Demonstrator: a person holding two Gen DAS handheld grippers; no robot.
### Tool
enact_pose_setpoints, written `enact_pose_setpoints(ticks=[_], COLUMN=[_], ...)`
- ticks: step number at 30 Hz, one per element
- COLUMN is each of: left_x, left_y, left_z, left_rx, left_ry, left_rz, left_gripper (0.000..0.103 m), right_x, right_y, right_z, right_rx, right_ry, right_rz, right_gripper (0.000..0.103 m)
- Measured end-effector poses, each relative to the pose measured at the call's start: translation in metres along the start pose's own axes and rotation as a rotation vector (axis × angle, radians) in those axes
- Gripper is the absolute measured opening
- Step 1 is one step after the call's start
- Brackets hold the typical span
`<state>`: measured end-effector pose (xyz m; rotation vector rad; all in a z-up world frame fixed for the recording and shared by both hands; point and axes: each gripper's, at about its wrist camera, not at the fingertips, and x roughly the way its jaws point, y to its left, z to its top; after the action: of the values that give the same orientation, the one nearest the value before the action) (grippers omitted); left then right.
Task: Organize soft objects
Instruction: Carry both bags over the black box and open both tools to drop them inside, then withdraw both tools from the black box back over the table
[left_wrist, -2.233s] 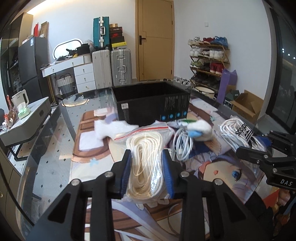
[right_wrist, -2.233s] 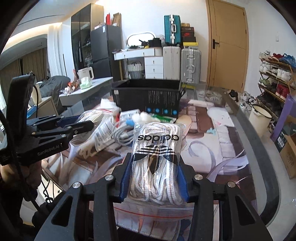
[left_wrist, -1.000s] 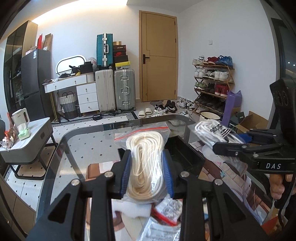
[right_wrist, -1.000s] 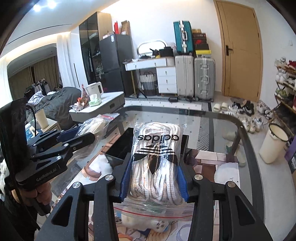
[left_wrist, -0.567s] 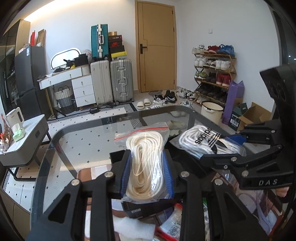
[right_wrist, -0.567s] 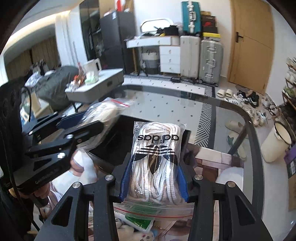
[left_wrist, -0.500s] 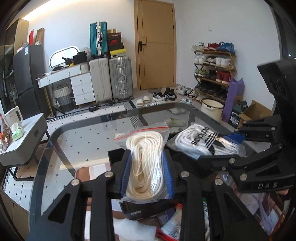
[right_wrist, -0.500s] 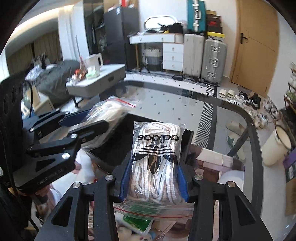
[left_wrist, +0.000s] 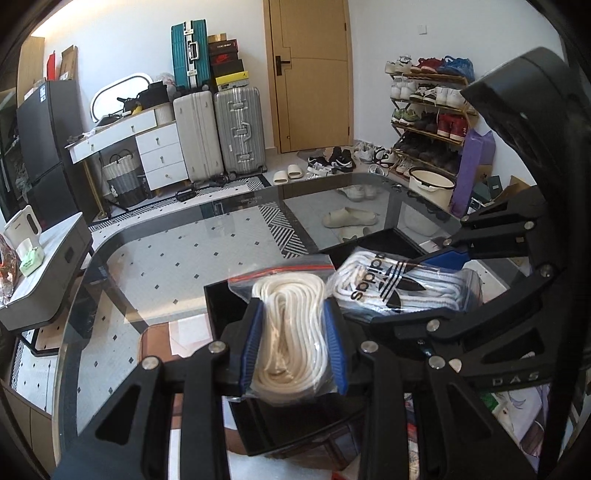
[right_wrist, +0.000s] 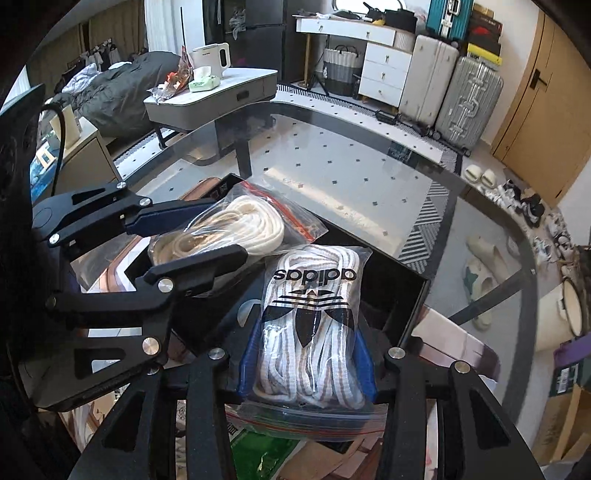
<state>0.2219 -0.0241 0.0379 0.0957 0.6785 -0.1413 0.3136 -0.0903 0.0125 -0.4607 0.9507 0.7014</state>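
Both claws have travelled from the cluttered worktop (left_wrist: 155, 266) to above the black box (right_wrist: 399, 295). Left claw (left_wrist: 293, 339) stays clamped on the rope bag (left_wrist: 288, 332); right claw (right_wrist: 306, 365) clamps the laces bag (right_wrist: 314, 314), side by side.

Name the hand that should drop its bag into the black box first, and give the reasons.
Probably the right. The right claw grips the Adidas lace bag squarely over the black box opening. The left claw holds the cream rope bag nearer the box's side wall, so it looks less centred.
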Motion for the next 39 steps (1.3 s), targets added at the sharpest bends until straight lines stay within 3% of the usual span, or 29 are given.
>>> enact_pose_setpoints(ticks=[12,16,19,21,22,24,25,27,33,39], left_x=[0.002,-0.008,-0.022,-0.036,-0.042,-0.055,-0.062,-0.078,-0.111,-0.131], left_y=[-0.003,-0.003,-0.001,0.000,0.000,0.005,0.006,0.007,0.009,0.010], left_z=[-0.015,-0.016,-0.016,-0.016,-0.017,-0.019,-0.021,-0.026,-0.046,-0.067], left_rx=[0.036,0.046,0.041,0.025,0.020,-0.006,-0.018,-0.044,-0.094,-0.121], left_ry=[0.036,0.007,-0.027,-0.061,-0.067,-0.087,-0.107,-0.146,-0.188,-0.197], left_rz=[-0.015,-0.017,-0.005,-0.017,-0.017,0.009,0.013,-0.003,0.035,0.058], left_gripper=[0.032,0.035,0.059,0.062,0.074,0.095,0.101,0.103,0.103,0.103], right_x=[0.015,0.009,-0.011,-0.026,-0.035,-0.053,-0.062,-0.077,-0.109,-0.118], right_y=[0.001,0.000,0.006,0.009,0.009,0.011,0.012,0.012,0.023,0.043], right_z=[-0.008,-0.012,-0.019,-0.024,-0.028,-0.037,-0.043,-0.055,-0.101,-0.138], right_rx=[0.060,0.025,-0.023,-0.028,-0.027,-0.009,0.009,0.055,0.172,0.223], right_ry=[0.055,0.013,-0.078,-0.129,-0.158,-0.225,-0.250,-0.294,-0.409,-0.436], right_rz=[0.019,0.009,-0.017,-0.050,-0.073,-0.118,-0.123,-0.110,-0.114,-0.069], right_gripper=[0.046,0.055,0.069,0.082,0.089,0.094,0.097,0.102,0.102,0.103])
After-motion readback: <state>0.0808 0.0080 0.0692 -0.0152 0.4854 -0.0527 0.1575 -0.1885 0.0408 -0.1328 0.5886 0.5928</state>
